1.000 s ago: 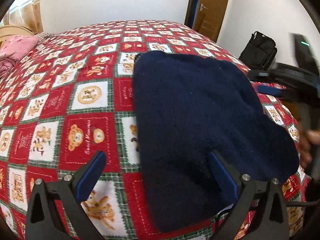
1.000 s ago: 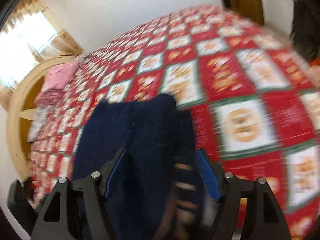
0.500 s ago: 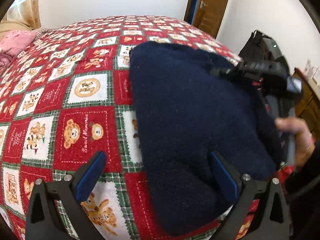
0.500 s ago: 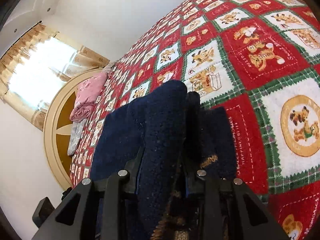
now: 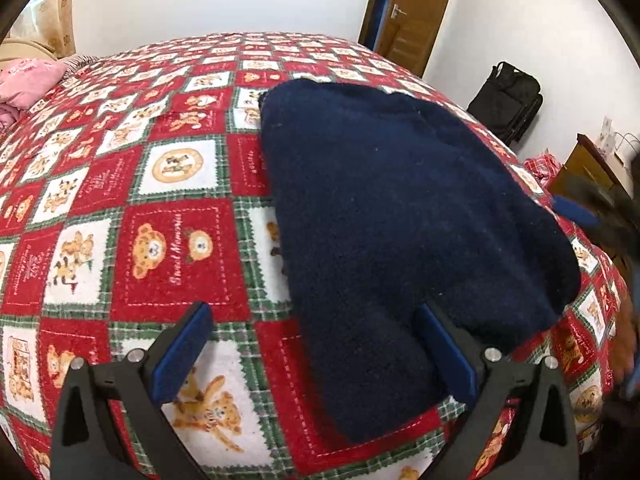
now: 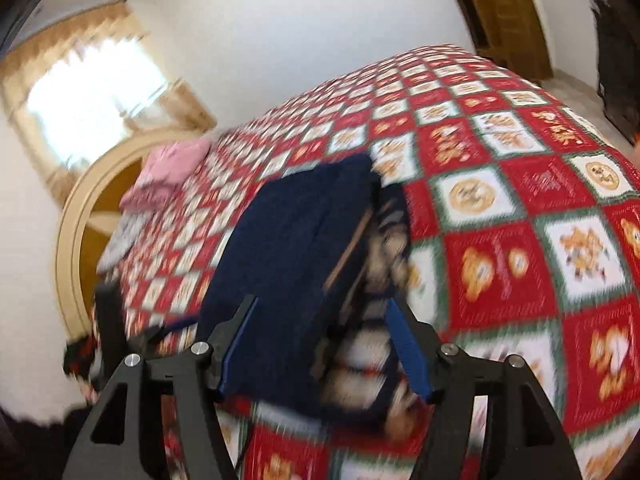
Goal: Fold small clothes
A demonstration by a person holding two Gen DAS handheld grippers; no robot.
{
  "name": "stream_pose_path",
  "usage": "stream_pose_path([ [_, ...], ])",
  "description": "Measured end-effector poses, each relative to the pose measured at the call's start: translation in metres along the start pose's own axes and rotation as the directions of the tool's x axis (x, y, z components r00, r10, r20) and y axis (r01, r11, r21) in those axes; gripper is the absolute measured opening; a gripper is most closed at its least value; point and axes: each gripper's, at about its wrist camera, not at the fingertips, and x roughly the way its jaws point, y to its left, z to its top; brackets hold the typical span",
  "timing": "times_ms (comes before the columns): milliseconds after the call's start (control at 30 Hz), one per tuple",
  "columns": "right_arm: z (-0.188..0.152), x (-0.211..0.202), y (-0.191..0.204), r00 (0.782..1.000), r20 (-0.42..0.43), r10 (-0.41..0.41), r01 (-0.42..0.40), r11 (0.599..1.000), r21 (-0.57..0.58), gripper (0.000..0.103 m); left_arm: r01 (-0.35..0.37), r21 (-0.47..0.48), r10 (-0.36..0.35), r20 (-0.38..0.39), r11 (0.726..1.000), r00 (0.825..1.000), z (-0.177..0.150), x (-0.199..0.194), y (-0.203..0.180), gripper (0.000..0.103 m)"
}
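A dark navy fleece garment (image 5: 392,216) lies folded on the red teddy-bear bedspread (image 5: 160,200). My left gripper (image 5: 316,356) is open and empty, and hovers over the garment's near left corner. In the blurred right wrist view the garment (image 6: 304,240) shows a striped lining at its right edge. My right gripper (image 6: 324,344) is open just in front of its near edge. A blue fingertip of the right gripper (image 5: 576,212) shows at the garment's right side in the left wrist view.
Folded pink clothes (image 5: 24,84) lie at the bed's far left by the headboard (image 6: 72,216). A black bag (image 5: 508,100) stands against the wall on the right, beside a wooden door (image 5: 416,8). A wooden cabinet (image 5: 592,168) stands past the bed's right edge.
My right gripper was shut on the garment's edge half a second ago; it has opened and drawn back. The garment lies flat now. My left gripper stayed open, almost still.
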Motion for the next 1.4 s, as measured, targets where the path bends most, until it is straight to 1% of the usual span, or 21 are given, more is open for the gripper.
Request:
stream_pose_path([
  [100,-0.024,0.031,0.006,0.988,-0.108,-0.107,0.101,0.993,-0.062,0.065,0.007,-0.016,-0.007,-0.014,1.000,1.000,-0.001,0.005,-0.001,0.103],
  [133,-0.029,0.039,0.006,0.987,-0.133,-0.095,0.091,0.995,-0.034,0.054,-0.001,-0.020,0.001,-0.019,1.000,1.000,-0.002,0.006,0.001,0.103],
  [233,-0.029,0.041,-0.005,0.986,-0.135,0.101,-0.077,0.983,0.168,0.046,-0.019,-0.008,0.019,-0.031,1.000,0.999,-0.006,0.004,0.007,0.103],
  [267,-0.028,0.039,-0.015,0.960,-0.108,0.258,-0.219,0.934,0.283,0.035,-0.022,-0.003,0.022,-0.027,1.000,0.999,-0.007,0.000,0.009,0.103],
  [300,-0.030,0.037,-0.024,0.927,-0.062,0.370,-0.323,0.871,0.371,0.032,-0.027,0.001,0.027,-0.017,1.000,0.999,-0.008,-0.005,0.012,0.103],
  [333,-0.033,0.035,-0.033,0.894,-0.013,0.447,-0.397,0.806,0.440,0.030,-0.030,0.002,0.030,0.001,1.000,1.000,-0.008,-0.012,0.015,0.103],
  [367,-0.037,0.031,-0.043,0.884,0.022,0.466,-0.418,0.770,0.482,0.030,-0.033,0.001,0.033,0.018,0.999,0.999,-0.007,-0.018,0.017,0.103],
  [400,-0.040,0.028,-0.051,0.898,0.028,0.440,-0.395,0.773,0.496,0.030,-0.032,-0.002,0.032,0.032,0.999,0.999,-0.007,-0.023,0.019,0.103],
  [467,-0.052,0.026,-0.072,0.958,-0.021,0.285,-0.236,0.830,0.505,0.027,-0.003,-0.008,0.004,0.052,1.000,0.999,-0.005,-0.032,0.023,0.103],
  [500,-0.060,0.027,-0.084,0.962,-0.021,0.272,-0.220,0.820,0.528,0.015,0.024,-0.005,-0.023,0.059,1.000,0.998,-0.005,-0.035,0.022,0.103],
  [567,-0.070,0.025,-0.096,0.949,0.024,0.314,-0.270,0.773,0.574,0.011,0.052,0.007,-0.052,0.054,0.999,0.997,-0.007,-0.034,0.017,0.103],
  [633,-0.064,0.016,-0.087,0.972,0.000,0.237,-0.205,0.842,0.499,0.011,0.044,0.035,-0.045,0.032,0.998,0.998,-0.010,-0.026,0.009,0.103],
  [700,-0.053,0.004,-0.068,0.996,-0.036,0.084,-0.065,0.928,0.368,0.011,0.020,0.074,-0.021,0.013,0.997,1.000,-0.016,-0.020,0.001,0.103],
  [767,-0.044,-0.007,-0.057,0.997,-0.038,-0.067,0.075,0.956,0.283,0.011,-0.087,0.156,0.082,0.035,0.984,0.996,-0.022,-0.013,-0.008,0.103],
  [833,-0.035,-0.019,-0.052,0.975,-0.015,-0.224,0.221,0.951,0.217,0.014,-0.136,0.229,0.120,0.083,0.964,0.989,-0.026,-0.016,-0.015,0.103],
  [900,-0.031,-0.036,-0.045,0.971,0.044,-0.234,0.222,0.956,0.190,0.014,-0.201,0.310,0.171,0.124,0.929,0.978,-0.029,-0.021,-0.024,0.103],
  [967,-0.024,-0.043,-0.029,0.981,0.099,-0.165,0.150,0.978,0.148,0.014,-0.237,0.381,0.192,0.152,0.894,0.970,-0.032,-0.027,-0.028,0.103],
  [1033,-0.026,-0.040,-0.004,0.988,0.113,-0.109,0.103,0.993,0.056,0.014,-0.227,0.406,0.177,0.159,0.885,0.971,-0.034,-0.037,-0.029,0.103],
  [1133,-0.019,-0.017,0.034,0.997,0.062,-0.055,0.060,0.995,-0.081,0.014,-0.102,0.342,0.045,0.172,0.934,0.984,-0.025,-0.062,-0.027,0.103],
  [1267,-0.014,0.022,0.045,0.997,0.012,-0.073,0.074,0.989,-0.128,0.014,0.036,0.203,-0.078,0.200,0.978,0.977,-0.010,-0.062,-0.035,0.103],
  [1400,-0.015,0.050,0.036,0.974,-0.025,-0.227,0.216,0.952,-0.216,0.014,-0.041,0.172,0.017,0.137,0.984,0.990,-0.009,-0.022,-0.055,0.098],
])
